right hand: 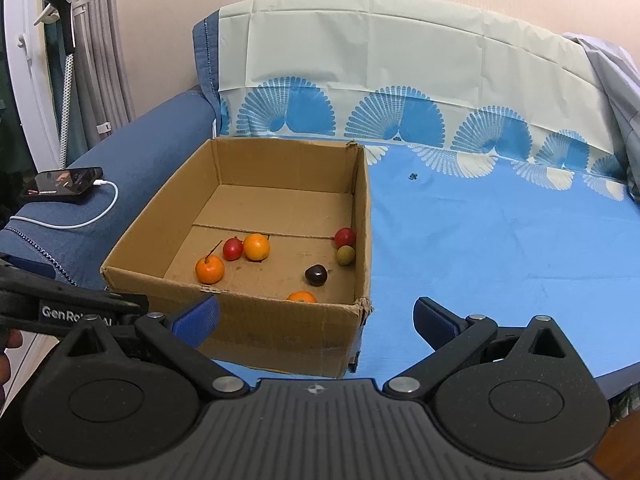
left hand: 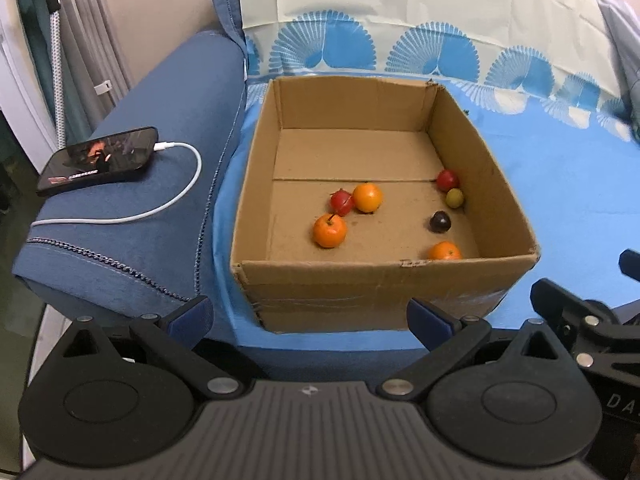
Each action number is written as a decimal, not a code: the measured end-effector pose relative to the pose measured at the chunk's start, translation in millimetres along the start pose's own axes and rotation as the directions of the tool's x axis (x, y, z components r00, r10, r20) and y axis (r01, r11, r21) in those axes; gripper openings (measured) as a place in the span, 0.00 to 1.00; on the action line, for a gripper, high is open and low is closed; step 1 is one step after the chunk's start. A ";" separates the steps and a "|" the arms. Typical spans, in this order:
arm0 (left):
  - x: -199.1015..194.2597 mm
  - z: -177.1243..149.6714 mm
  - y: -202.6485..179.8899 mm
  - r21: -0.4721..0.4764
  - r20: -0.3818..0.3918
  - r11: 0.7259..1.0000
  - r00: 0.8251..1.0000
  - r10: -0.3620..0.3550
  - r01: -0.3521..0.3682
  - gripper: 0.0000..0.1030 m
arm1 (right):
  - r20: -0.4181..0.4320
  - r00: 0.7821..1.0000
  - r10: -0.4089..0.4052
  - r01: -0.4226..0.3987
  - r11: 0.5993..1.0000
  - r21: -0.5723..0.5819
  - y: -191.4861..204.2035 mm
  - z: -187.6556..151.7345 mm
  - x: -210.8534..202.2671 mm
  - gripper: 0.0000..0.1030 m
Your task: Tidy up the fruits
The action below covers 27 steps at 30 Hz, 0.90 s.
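Note:
An open cardboard box [left hand: 400, 288] [right hand: 280, 332] stands on the blue sheet. Inside lie several small fruits: an orange one with a stem [left hand: 329, 231] [right hand: 209, 269], a red one [left hand: 341, 201] [right hand: 233, 249], an orange one [left hand: 367, 197] [right hand: 256, 247], a red one [left hand: 447, 179] [right hand: 345, 236], a green one [left hand: 455, 198] [right hand: 345, 255], a dark purple one [left hand: 440, 222] [right hand: 316, 275] and an orange one by the near wall [left hand: 444, 251] [right hand: 302, 297]. My left gripper [left hand: 310, 322] is open and empty in front of the box. My right gripper [right hand: 316, 320] is open and empty at the box's near right corner.
A phone [left hand: 98, 159] [right hand: 64, 183] on a white charging cable [left hand: 176, 196] lies on the blue sofa arm [left hand: 140, 240] left of the box. The blue sheet [right hand: 500, 248] spreads to the right, with a small dark scrap [right hand: 412, 176]. The sofa back stands behind.

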State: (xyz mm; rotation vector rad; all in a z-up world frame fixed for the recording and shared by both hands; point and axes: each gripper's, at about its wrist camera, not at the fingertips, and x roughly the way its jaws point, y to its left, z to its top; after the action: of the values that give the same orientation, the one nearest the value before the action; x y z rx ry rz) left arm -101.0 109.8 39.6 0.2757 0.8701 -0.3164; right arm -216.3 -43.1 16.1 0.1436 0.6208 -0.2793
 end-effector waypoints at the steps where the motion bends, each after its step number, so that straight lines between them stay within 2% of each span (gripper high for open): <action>1: 0.0 -0.7 1.8 -0.008 0.009 1.000 1.000 0.000 0.001 1.00 | -0.001 1.000 0.000 0.000 1.000 -0.001 -0.4 0.1 0.2 0.99; 6: 3.5 -2.9 8.2 -0.051 0.006 0.999 1.000 0.003 -0.002 1.00 | -0.009 1.000 0.004 -0.004 1.000 -0.012 3.7 1.3 3.9 0.99; 9: 4.4 -2.2 13.7 -0.091 0.026 0.994 0.998 0.062 -0.059 1.00 | -0.016 1.000 0.011 -0.011 1.000 -0.029 6.5 2.5 6.1 0.99; 14: 9.3 3.8 14.1 -0.054 0.034 0.993 0.993 0.109 -0.107 1.00 | -0.011 1.000 0.018 -0.018 0.997 -0.071 13.2 4.2 7.6 0.99; 19: 17.3 7.2 14.2 -0.031 -0.022 0.997 0.997 0.077 -0.077 1.00 | -0.021 1.000 0.018 -0.020 0.997 -0.070 15.3 5.8 12.8 0.99; 27: 21.0 6.1 11.7 -0.033 -0.044 0.996 0.996 0.077 -0.078 1.00 | -0.033 0.999 0.018 -0.020 0.998 -0.053 11.1 5.1 18.2 0.99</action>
State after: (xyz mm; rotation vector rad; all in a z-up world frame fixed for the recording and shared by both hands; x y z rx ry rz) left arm -79.6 115.0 28.2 0.2839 0.9037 -0.2234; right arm -196.0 -37.6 10.0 0.1028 0.6587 -0.2417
